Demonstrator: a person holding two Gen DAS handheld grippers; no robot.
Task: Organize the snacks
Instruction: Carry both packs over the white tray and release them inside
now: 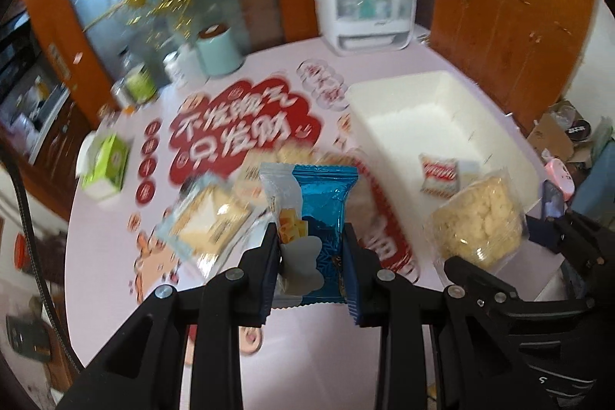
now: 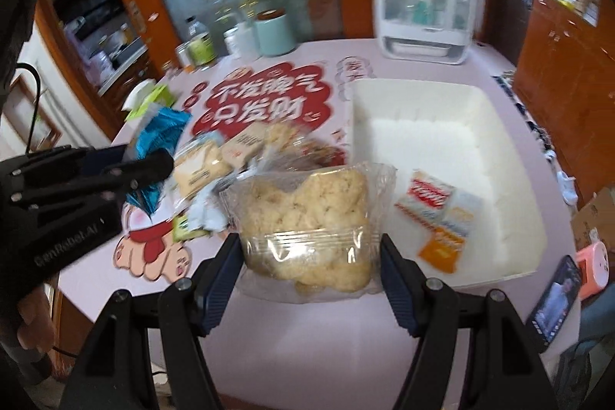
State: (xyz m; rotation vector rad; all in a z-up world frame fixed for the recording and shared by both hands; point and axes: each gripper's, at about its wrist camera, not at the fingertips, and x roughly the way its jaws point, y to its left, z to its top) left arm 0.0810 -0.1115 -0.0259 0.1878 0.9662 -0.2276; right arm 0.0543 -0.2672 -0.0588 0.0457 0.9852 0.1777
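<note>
My left gripper (image 1: 311, 237) is shut on a blue and white snack packet (image 1: 313, 214), held upright above the table. My right gripper (image 2: 311, 248) is shut on a clear bag of pale puffed snack (image 2: 309, 218); the same clear bag (image 1: 478, 218) shows at the right of the left wrist view. The blue packet (image 2: 159, 131) and the left gripper (image 2: 127, 171) appear at the left of the right wrist view. A white bin (image 2: 511, 187) holds a few small packets (image 2: 438, 210). Several more snack packs (image 2: 215, 160) lie loose on the table between the grippers.
A pink table with a red printed mat (image 1: 238, 129) carries a green tissue box (image 1: 105, 160), a mint canister (image 1: 219, 50), jars and a white appliance (image 1: 365, 2) at the back. A phone (image 2: 555, 298) lies at the right edge. Wooden cabinets surround the table.
</note>
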